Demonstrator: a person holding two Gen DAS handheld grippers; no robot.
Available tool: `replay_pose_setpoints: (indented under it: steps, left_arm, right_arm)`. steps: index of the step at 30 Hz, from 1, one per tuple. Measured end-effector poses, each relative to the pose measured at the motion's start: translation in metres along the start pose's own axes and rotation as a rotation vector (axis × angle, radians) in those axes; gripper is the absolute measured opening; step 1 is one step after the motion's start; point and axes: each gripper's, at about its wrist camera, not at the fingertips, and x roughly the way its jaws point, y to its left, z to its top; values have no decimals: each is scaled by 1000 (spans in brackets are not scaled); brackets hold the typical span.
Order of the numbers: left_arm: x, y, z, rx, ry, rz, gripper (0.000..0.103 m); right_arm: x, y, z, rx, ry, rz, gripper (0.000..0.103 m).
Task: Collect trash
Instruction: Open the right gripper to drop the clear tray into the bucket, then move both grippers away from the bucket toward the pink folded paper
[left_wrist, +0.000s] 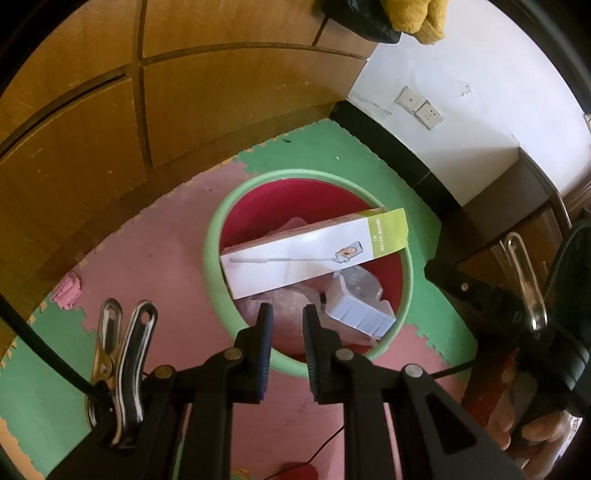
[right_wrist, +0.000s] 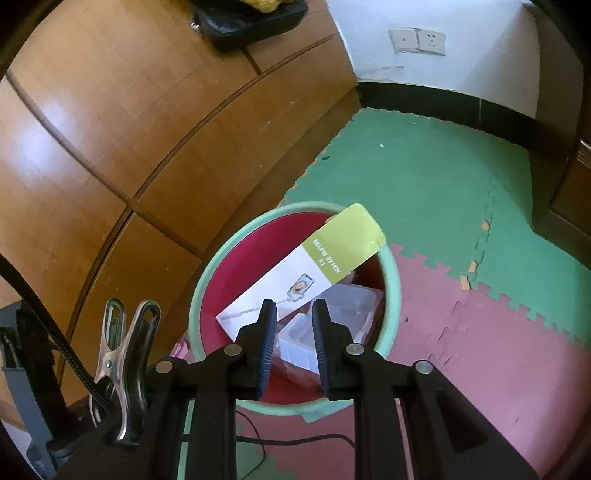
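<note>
A round bin with a green rim (left_wrist: 214, 236) (right_wrist: 392, 280) and a red inside stands on foam floor mats. A long white selfie-stick box (left_wrist: 295, 258) (right_wrist: 284, 280) with a yellow-green end lies slanted across its mouth, over a clear plastic container (left_wrist: 364, 306) (right_wrist: 343, 306) and crumpled plastic. My left gripper (left_wrist: 287, 310) hovers over the bin's near rim, jaws slightly apart and empty. My right gripper (right_wrist: 293, 308) hangs above the near part of the bin, also narrowly open with nothing in it. A crumpled pink scrap (left_wrist: 68, 291) lies on the mat left of the bin.
A wooden cabinet (left_wrist: 92, 147) (right_wrist: 110, 147) stands close behind the bin, with a black bag (right_wrist: 251, 18) on top. The white wall holds sockets (right_wrist: 417, 40). Dark furniture (left_wrist: 517, 206) is at the right. A black cable (right_wrist: 295, 439) lies on the mats. A hand (left_wrist: 539, 428) shows at lower right.
</note>
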Motion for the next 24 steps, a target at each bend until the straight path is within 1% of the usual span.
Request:
replay_pose_setpoints:
  steps: [6,14,21,24]
  left_arm:
    - [-11,7,-1,6,-22,37,15]
    - [-22,21,-1,-21,-41,68,15]
    - [-32,39,-4,-32,-64,140,15]
    - [-36,53,-6,-60,-64,165,15]
  right_arm:
    - [0,19,-5,-59,3,-3,21]
    - [0,42,-9,-120,2,11,21]
    - [3,62,-11,-144,6,33,21]
    - [6,74,-14,-164,14,44,21]
